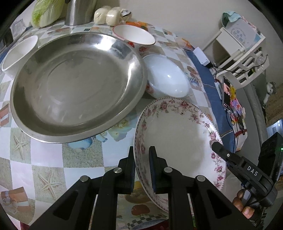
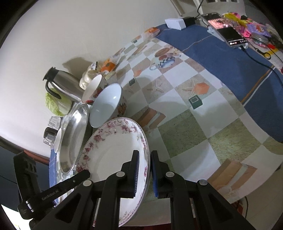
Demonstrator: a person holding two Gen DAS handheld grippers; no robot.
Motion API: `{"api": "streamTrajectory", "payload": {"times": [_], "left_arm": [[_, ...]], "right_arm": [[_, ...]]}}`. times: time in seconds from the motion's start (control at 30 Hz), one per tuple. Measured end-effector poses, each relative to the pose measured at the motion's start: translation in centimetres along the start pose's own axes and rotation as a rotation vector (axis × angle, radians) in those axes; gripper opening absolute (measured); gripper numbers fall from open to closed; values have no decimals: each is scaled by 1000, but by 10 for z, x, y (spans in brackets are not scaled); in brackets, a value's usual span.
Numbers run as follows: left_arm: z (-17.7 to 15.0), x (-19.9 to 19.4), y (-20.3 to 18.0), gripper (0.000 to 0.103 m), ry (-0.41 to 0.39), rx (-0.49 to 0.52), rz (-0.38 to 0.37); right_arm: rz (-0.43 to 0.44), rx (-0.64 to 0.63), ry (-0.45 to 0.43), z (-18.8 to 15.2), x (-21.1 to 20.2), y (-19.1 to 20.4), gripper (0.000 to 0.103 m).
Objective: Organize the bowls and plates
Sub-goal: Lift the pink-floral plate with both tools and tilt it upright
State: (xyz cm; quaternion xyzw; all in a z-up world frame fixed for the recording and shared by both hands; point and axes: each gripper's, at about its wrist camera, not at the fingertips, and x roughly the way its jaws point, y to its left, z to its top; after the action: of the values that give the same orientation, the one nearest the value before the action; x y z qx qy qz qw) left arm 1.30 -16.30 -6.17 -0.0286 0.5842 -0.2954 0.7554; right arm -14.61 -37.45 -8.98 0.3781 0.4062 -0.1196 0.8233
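A white plate with a pink flower rim (image 1: 178, 139) is held between both grippers near the table's front edge. My left gripper (image 1: 142, 169) is shut on its left rim. My right gripper (image 2: 144, 175) is shut on its right rim (image 2: 113, 159); its finger shows in the left wrist view (image 1: 228, 157). A big steel dish (image 1: 76, 88) lies left of the plate. A white bowl (image 1: 168, 76) and a red-rimmed flowered bowl (image 1: 136, 37) sit behind. Another white bowl (image 1: 19, 53) is at far left.
A steel jug (image 2: 61, 85), cabbage (image 1: 46, 12), buns (image 1: 107, 15) and small glass jars (image 2: 51, 131) stand by the wall. A blue cloth (image 2: 230, 58) with a phone and cables lies on the right. A white rack (image 1: 238, 53) stands beyond the table.
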Motion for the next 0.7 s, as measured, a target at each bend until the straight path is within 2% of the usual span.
{"api": "streamTrajectory", "payload": {"times": [0.3, 0.7], "left_arm": [[9, -21, -1, 15, -67, 16, -28], [52, -46, 20, 15, -161, -41, -101]], "right_arm": [[35, 1, -43, 4, -15, 7, 14], [64, -70, -87, 38, -25, 57, 14]]}}
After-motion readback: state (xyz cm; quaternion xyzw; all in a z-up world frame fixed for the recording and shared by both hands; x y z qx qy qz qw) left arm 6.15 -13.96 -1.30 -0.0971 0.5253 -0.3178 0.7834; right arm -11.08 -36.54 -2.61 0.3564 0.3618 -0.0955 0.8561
